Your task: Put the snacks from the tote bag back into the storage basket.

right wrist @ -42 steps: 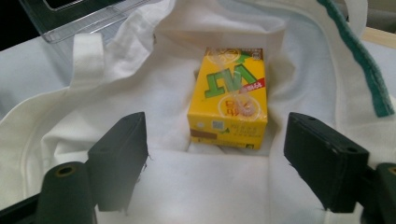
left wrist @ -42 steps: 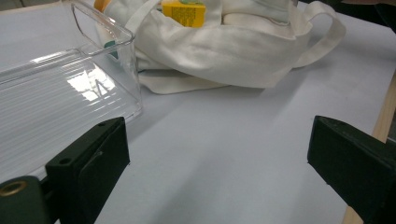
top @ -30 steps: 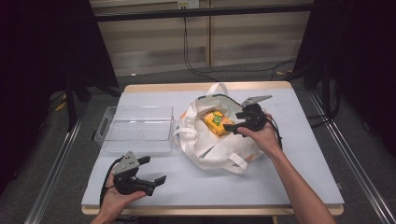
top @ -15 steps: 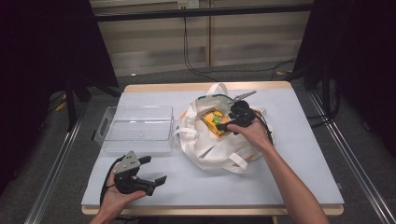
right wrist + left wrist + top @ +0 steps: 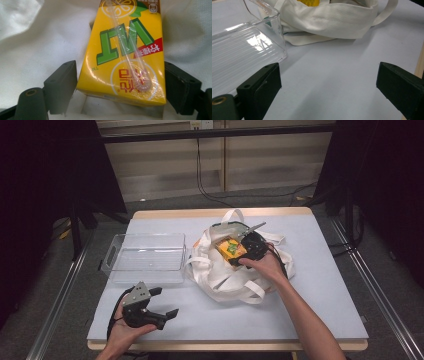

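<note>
Both right tongs [image 5: 120,82] jaws flank the yellow carton's [image 5: 125,55] edges.

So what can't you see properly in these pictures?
- Inside of the white bag: high view, cloth folds and the right gripper cover it.
- Top of the yellow juice box: right gripper view, cut off by the upper edge.
- Far end of the clear tray: left gripper view, cut off by the picture's edge.
- Writing on the juice box: high view, too small to read.

Drink carton [image 5: 231,248] in bag [image 5: 215,270] (mid-table), tray [image 5: 145,257] left
</note>
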